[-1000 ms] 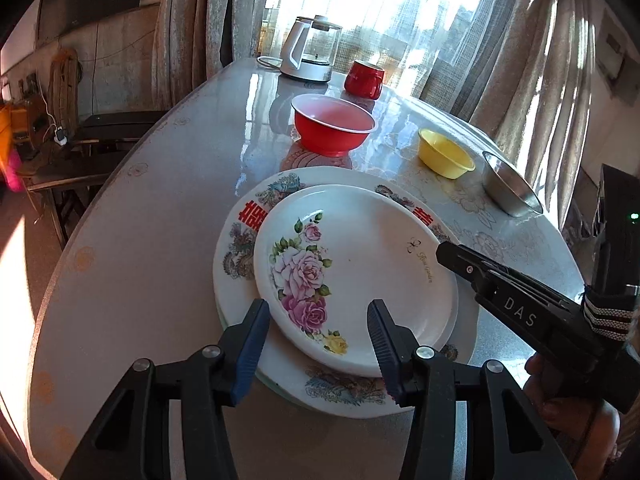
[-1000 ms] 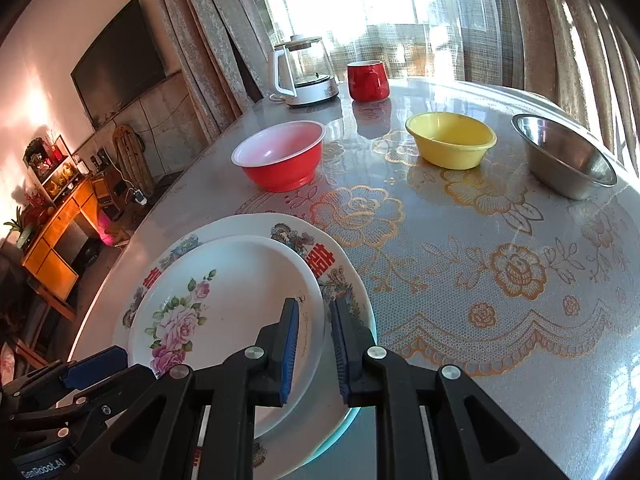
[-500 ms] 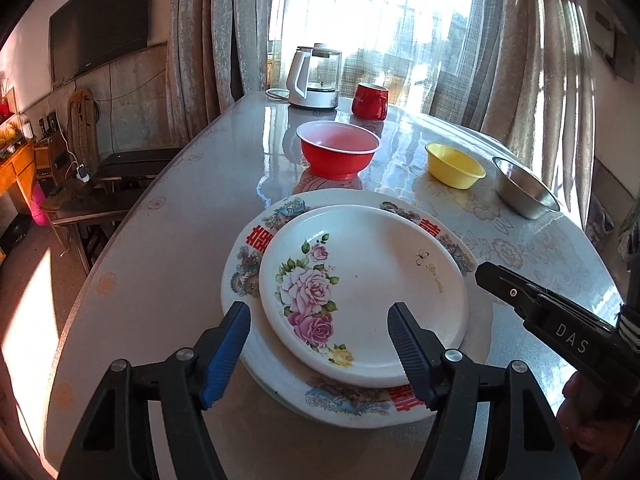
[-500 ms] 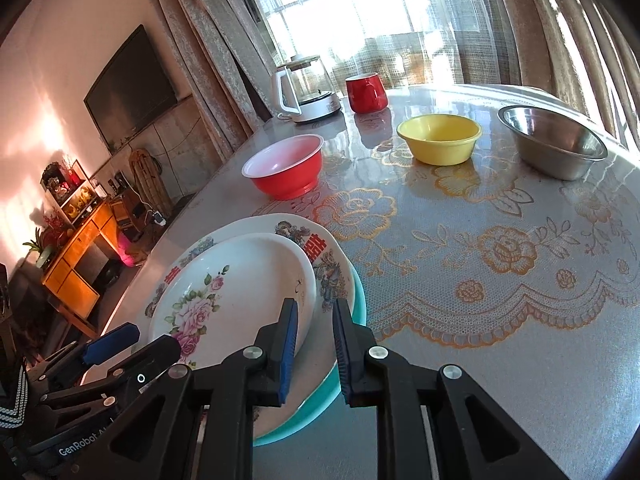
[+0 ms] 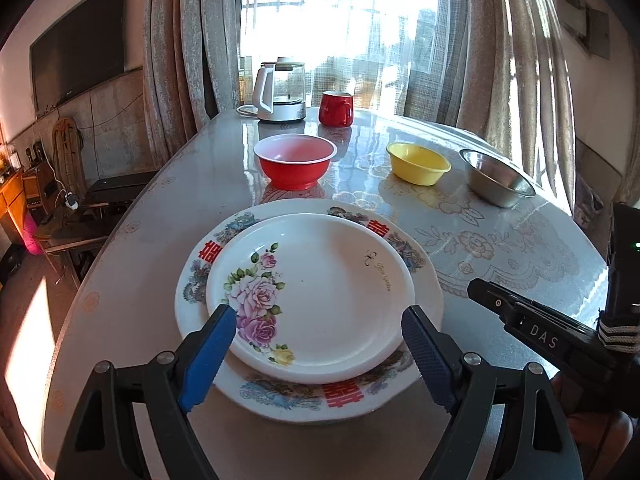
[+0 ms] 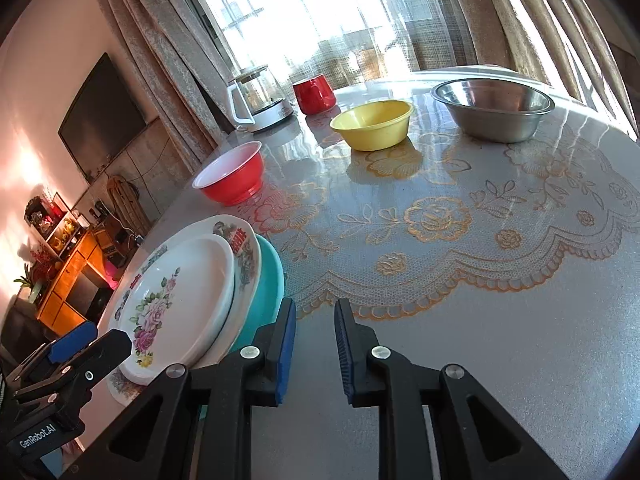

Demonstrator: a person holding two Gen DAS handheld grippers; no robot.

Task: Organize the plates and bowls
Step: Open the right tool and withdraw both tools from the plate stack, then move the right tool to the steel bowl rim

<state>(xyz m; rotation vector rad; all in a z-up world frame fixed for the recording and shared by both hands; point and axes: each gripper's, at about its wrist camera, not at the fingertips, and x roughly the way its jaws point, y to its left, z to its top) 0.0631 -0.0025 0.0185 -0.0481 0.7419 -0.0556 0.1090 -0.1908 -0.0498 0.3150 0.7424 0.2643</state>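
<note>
A white rose plate (image 5: 320, 280) lies on a larger plate with red characters (image 5: 340, 394). The right wrist view shows a teal plate (image 6: 268, 280) under both. My left gripper (image 5: 318, 320) is at the stack's near side, its jaws opening wide, and the pads flank the rose plate's near rim without pressing on it. My right gripper (image 6: 315, 320) hovers over bare table just right of the stack, with a narrow gap between its pads and nothing in it. Further back stand a red bowl (image 5: 295, 164), a yellow bowl (image 5: 418, 162) and a steel bowl (image 5: 496, 178).
A glass kettle (image 5: 280, 92) and a red mug (image 5: 336, 108) stand at the far edge by the curtains. A lace-patterned cover (image 6: 480, 240) spans the table's right half. A person's hand holds the right gripper (image 5: 484, 294) at the lower right.
The left gripper's jaws spread wider and drew back from the rose plate. The right gripper slid right, off the plate stack's edge and over bare table.
</note>
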